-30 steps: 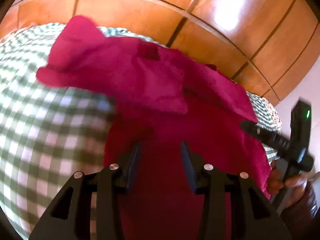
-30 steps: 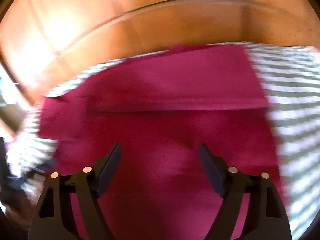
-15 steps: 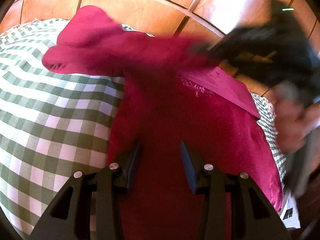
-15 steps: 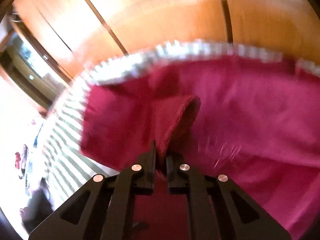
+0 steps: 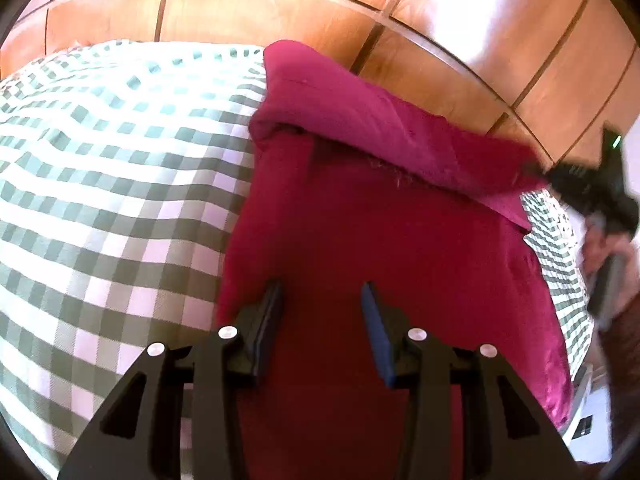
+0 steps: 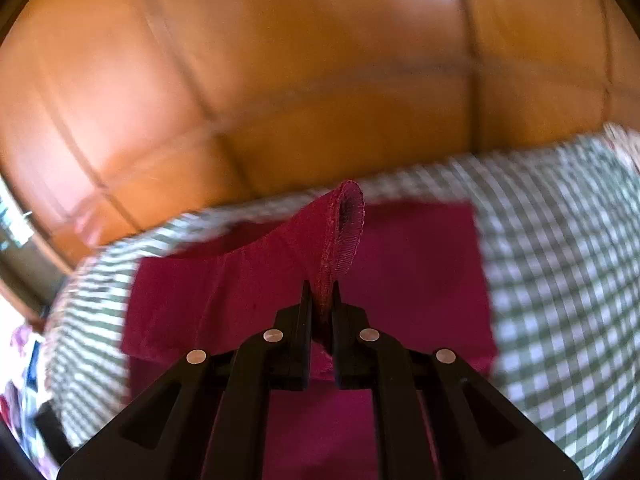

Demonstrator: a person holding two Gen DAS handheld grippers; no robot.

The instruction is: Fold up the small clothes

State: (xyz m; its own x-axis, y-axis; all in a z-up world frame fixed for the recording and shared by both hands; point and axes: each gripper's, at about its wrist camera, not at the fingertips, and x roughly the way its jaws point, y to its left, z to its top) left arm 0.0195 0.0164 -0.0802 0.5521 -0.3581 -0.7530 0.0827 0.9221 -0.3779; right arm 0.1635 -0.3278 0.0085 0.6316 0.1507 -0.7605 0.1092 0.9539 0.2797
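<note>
A magenta garment (image 5: 360, 240) lies on a green-and-white checked cloth (image 5: 100, 200). Its far part is folded across toward the right. My left gripper (image 5: 320, 308) is open, with its fingers resting on or just above the near part of the garment. My right gripper (image 6: 320, 300) is shut on a hemmed edge of the garment (image 6: 340, 232) and holds it lifted above the flat part (image 6: 420, 280). In the left wrist view the right gripper (image 5: 592, 192) appears blurred at the right edge, at the end of the folded strip.
A glossy wooden panelled wall (image 5: 320, 12) stands behind the checked surface. The surface's right edge (image 5: 568, 280) is close to the garment. The person's hand (image 5: 608, 264) is at the far right. Clutter shows at the left edge of the right wrist view (image 6: 24, 340).
The right gripper, shut on the garment's hem, has carried it across from the left to the right side, folding the top part over. The left gripper stayed open in place.
</note>
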